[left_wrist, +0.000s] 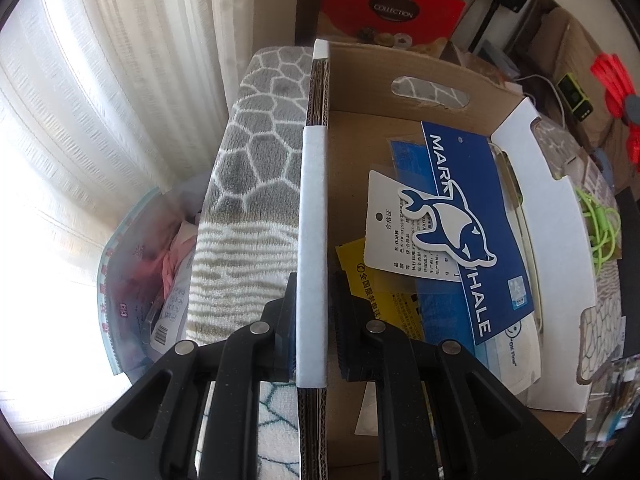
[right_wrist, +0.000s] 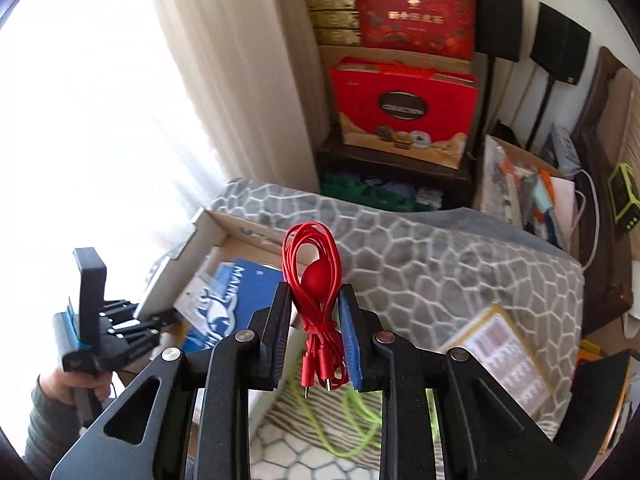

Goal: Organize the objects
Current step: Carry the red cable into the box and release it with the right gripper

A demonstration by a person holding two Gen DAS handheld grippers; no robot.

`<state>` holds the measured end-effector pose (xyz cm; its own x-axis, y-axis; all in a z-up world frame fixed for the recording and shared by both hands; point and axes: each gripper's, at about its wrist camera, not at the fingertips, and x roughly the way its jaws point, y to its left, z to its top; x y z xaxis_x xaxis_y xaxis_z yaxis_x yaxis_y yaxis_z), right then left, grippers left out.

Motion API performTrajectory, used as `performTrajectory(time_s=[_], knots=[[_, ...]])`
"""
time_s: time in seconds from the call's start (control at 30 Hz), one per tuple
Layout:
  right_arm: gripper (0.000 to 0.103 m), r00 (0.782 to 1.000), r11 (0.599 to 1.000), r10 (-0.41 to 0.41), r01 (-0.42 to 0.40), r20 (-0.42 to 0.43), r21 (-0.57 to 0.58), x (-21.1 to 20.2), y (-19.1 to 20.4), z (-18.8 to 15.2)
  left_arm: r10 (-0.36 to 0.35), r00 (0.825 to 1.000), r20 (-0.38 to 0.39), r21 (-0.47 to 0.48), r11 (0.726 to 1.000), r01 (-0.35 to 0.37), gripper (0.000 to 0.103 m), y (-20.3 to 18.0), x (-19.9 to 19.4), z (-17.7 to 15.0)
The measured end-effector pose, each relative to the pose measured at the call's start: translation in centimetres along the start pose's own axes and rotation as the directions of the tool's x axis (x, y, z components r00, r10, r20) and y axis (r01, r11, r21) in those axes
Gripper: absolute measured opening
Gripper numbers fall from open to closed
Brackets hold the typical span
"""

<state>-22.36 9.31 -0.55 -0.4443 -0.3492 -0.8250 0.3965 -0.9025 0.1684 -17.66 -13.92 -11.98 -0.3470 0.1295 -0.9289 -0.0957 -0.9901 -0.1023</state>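
- Grey patterned blanket (right_wrist: 432,248) spread across the scene, under everything else.
- Cardboard box (left_wrist: 400,120) open on the blanket, left of centre, holding a blue whale tag (left_wrist: 472,216), a white label (left_wrist: 394,224) and a yellow card (left_wrist: 360,276).
- Left gripper (left_wrist: 312,320) clamped tight on the box's near-left wall, one finger outside, one inside.
- Right gripper (right_wrist: 314,332) lifted over the blanket just right of the box, pinching the red cable (right_wrist: 312,264).
- Red cable bundled in a coil, long axis upright: loops pointing up and away, plug ends hanging down toward the camera.
- Green cable (right_wrist: 352,416) loose on the blanket, near, below the red one.
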Motion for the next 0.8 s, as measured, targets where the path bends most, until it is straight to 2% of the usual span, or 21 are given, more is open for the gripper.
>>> performTrajectory(time_s=[0.23,0.43,0.6,0.8], knots=[[0.023,0.995,0.995,0.090,-0.088,-0.049,0.035,4.4,4.1,1.6,0.002,1.000,0.009,0.016,1.000,-0.002,0.013,-0.2,0.0,-0.1],[0.023,0.974,0.956,0.211,-0.189,-0.082,0.223,9.6,4.9,2.6,-0.029,1.000,0.012,-0.001,1.000,0.029,0.013,0.4,-0.1,-0.3],[0.020,0.966,0.925,0.243,-0.202,-0.090,0.322,13.2,5.5,3.0,-0.037,0.999,0.013,-0.002,0.999,0.037,0.013,0.8,-0.2,-0.2],[0.017,0.961,0.916,0.252,-0.199,-0.113,0.348,15.5,6.1,2.6,-0.036,0.999,0.013,0.002,0.999,0.036,0.013,1.0,-0.1,-0.2]])
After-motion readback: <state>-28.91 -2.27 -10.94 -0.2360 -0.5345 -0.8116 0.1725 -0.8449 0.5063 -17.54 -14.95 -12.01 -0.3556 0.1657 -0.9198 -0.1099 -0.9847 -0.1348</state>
